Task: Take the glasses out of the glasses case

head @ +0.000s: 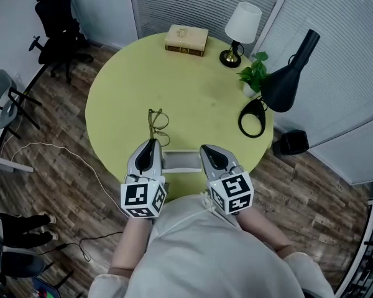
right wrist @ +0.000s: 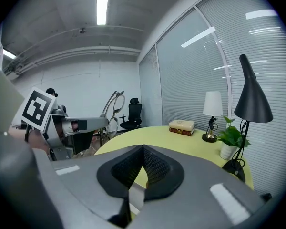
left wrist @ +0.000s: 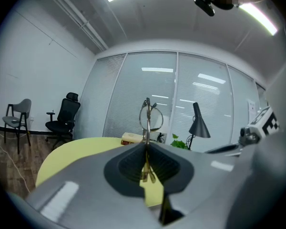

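Note:
Thin metal-framed glasses [head: 156, 125] hang above the round yellow-green table [head: 124, 85], gripped by their folded temples in my left gripper [head: 151, 144], which is shut on them. In the left gripper view the lenses [left wrist: 150, 116] stand upright just past the jaw tips [left wrist: 146, 144]. The open grey-white glasses case [head: 185, 161] lies near the table's front edge, between the two grippers. My right gripper [head: 209, 149] hovers over the case's right end, jaws together [right wrist: 143, 149], nothing between them. The right gripper view shows the left gripper [right wrist: 62, 128] and the glasses [right wrist: 112, 109] at the left.
At the table's far side lie a book [head: 186, 40], a white-shaded lamp [head: 241, 30], a small plant [head: 253, 73] and a black desk lamp [head: 286, 82]. A black office chair [head: 59, 30], a grey chair [head: 6, 104] and a cable [head: 62, 151] occupy the floor at the left.

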### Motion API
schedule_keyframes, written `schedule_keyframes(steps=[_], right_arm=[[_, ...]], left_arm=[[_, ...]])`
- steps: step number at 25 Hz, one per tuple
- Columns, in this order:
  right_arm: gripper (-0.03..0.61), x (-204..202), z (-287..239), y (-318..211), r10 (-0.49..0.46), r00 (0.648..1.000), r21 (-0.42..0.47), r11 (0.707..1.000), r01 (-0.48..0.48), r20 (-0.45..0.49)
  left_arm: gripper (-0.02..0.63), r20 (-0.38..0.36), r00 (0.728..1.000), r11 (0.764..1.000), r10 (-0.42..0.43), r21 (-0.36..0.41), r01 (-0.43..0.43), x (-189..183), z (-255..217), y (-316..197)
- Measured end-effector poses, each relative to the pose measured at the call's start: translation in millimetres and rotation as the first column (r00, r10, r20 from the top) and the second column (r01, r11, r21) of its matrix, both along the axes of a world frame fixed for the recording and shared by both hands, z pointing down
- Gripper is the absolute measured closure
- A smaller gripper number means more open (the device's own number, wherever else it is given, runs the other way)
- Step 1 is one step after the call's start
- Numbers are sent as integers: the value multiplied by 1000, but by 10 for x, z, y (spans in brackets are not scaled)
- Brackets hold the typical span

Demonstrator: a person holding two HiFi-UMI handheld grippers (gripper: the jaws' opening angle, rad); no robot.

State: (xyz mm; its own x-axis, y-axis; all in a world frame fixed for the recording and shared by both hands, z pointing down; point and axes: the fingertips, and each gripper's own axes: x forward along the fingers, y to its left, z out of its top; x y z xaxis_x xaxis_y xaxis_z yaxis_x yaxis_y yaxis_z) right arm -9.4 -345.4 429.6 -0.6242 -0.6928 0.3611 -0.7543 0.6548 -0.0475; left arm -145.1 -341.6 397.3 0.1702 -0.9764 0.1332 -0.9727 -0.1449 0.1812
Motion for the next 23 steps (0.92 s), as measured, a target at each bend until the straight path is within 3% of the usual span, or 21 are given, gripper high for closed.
schedule_keyframes(steps=[7,23], right_arm=[[578,-29,-19,78,-7,1000,19,1000,7,-24],[580,72,60,43,33,999,-29,999,-33,22]], left_arm=[[592,14,1000,1000,-1,4,1,11,-4,78],[592,25,1000,1000,17,-26,-16,65,128,95]])
